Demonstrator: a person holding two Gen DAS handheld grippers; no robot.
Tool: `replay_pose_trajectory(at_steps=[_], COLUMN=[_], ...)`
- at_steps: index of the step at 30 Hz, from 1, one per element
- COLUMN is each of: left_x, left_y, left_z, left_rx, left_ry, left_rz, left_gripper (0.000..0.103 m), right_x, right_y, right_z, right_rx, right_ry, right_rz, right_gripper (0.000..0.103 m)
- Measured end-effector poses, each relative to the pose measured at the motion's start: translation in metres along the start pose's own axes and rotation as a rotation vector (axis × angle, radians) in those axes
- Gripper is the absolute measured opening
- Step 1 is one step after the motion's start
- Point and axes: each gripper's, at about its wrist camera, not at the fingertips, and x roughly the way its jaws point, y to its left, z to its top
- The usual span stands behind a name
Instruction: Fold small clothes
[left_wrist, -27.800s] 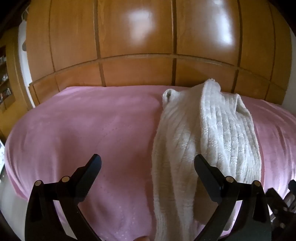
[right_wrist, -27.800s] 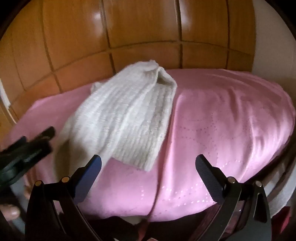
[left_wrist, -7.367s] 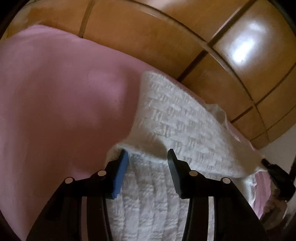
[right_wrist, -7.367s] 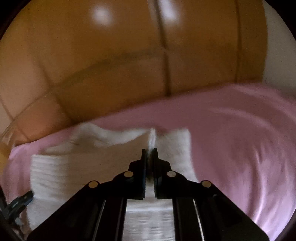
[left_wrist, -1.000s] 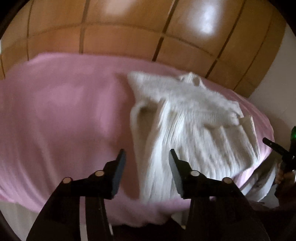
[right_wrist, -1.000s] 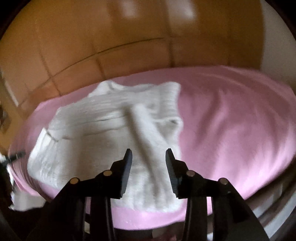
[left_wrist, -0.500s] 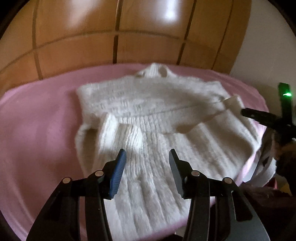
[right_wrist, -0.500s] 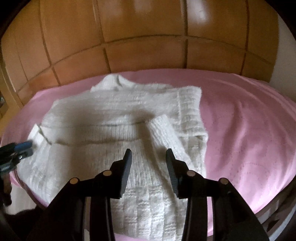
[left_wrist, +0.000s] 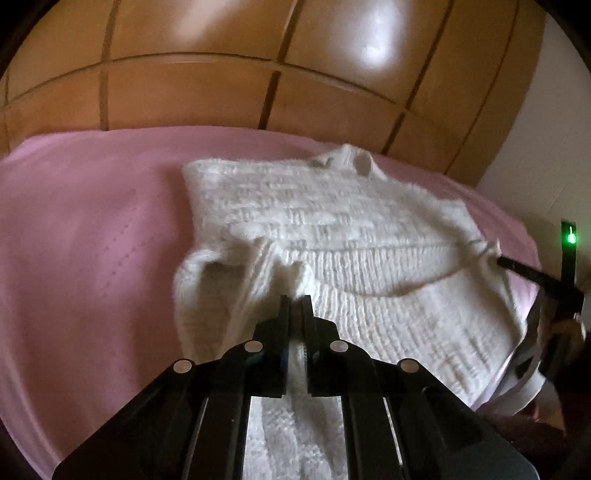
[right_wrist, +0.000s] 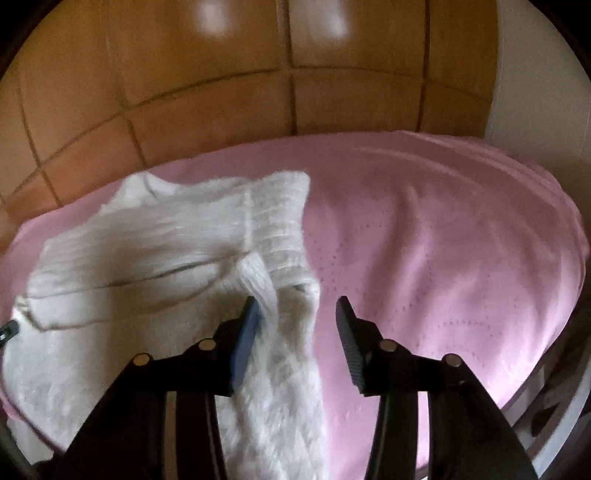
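Observation:
A white knit sweater (left_wrist: 332, 229) lies flat on the pink bed cover (left_wrist: 92, 229), collar toward the far wall, sleeves folded in over the body. My left gripper (left_wrist: 293, 301) is shut on the sweater's left sleeve cuff, low over the body. In the right wrist view the sweater (right_wrist: 147, 251) fills the left half. My right gripper (right_wrist: 295, 314) is open over the right side, with the folded right sleeve between its fingers. The right gripper also shows at the sweater's far right edge in the left wrist view (left_wrist: 517, 269).
A wooden panelled wardrobe (left_wrist: 258, 74) stands right behind the bed. A white wall (right_wrist: 535, 74) is at the right. Bare pink cover (right_wrist: 443, 258) spreads right of the sweater. The bed's front edge drops off close to both grippers.
My left gripper has closed on the left sleeve cuff; half a second ago it was open. My right gripper has shifted right, over the sweater's right sleeve, and opened wider.

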Motion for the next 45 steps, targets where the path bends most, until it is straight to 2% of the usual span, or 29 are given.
replay_pose_trajectory(at_steps=[4, 9, 11, 13, 20, 27, 31, 35, 37, 38, 40, 42, 44, 45], left_x=[0.003, -0.003, -0.01, -0.018, -0.062, -0.098, -0.102, -0.085, -0.07, -0.054, -0.024, 0.019, 0.043, 0.047], left_y=[-0.007, -0.012, -0.012, -0.011, -0.014, -0.024, -0.032, -0.04, -0.043, -0.044, -0.041, -0.031, -0.015, -0.005], left_z=[0.002, 0.002, 0.001, -0.001, 0.003, 0.043, 0.08, 0.123, 0.137, 0.143, 0.149, 0.152, 0.15, 0.147], left_rx=[0.01, 0.007, 0.007, -0.001, -0.035, -0.033, 0.002, 0.036, 0.057, 0.07, 0.067, 0.053, -0.003, -0.044], left_ry=[-0.001, -0.02, -0.037, -0.05, -0.158, -0.318, -0.395, -0.453, -0.463, -0.454, -0.406, -0.301, -0.198, -0.171], left_rz=[-0.001, 0.007, 0.009, 0.014, -0.031, -0.052, -0.039, 0.013, 0.066, 0.11, 0.149, 0.2, 0.208, 0.203], left_gripper=[0.005, 0.005, 0.005, 0.005, 0.005, 0.004, 0.004, 0.004, 0.004, 0.004, 0.004, 0.004, 0.004, 0.004], right_x=[-0.015, 0.026, 0.036, 0.031, -0.031, -0.08, -0.068, -0.037, -0.012, 0.007, 0.04, 0.075, 0.091, 0.094], right_y=[0.025, 0.051, 0.056, 0.057, 0.038, 0.035, 0.037, 0.04, 0.041, 0.04, 0.04, 0.04, 0.042, 0.041], right_z=[-0.006, -0.011, -0.019, -0.018, 0.005, 0.051, 0.081, 0.111, 0.12, 0.123, 0.124, 0.118, 0.111, 0.107], right_rx=[-0.098, -0.175, -0.218, -0.228, -0.185, -0.153, -0.128, -0.083, -0.056, -0.029, -0.022, -0.015, -0.026, -0.029], right_ry=[-0.033, 0.046, 0.049, 0.05, -0.046, -0.215, -0.269, -0.307, -0.284, -0.243, -0.178, -0.089, -0.055, -0.045], right_rz=[0.063, 0.053, 0.025, 0.02, 0.038, 0.079, 0.066, 0.026, 0.003, 0.018, 0.001, -0.002, -0.018, -0.012], right_gripper=[0.043, 0.041, 0.032, 0.006, 0.005, 0.005, 0.005, 0.005, 0.005, 0.005, 0.005, 0.006, 0.006, 0.007])
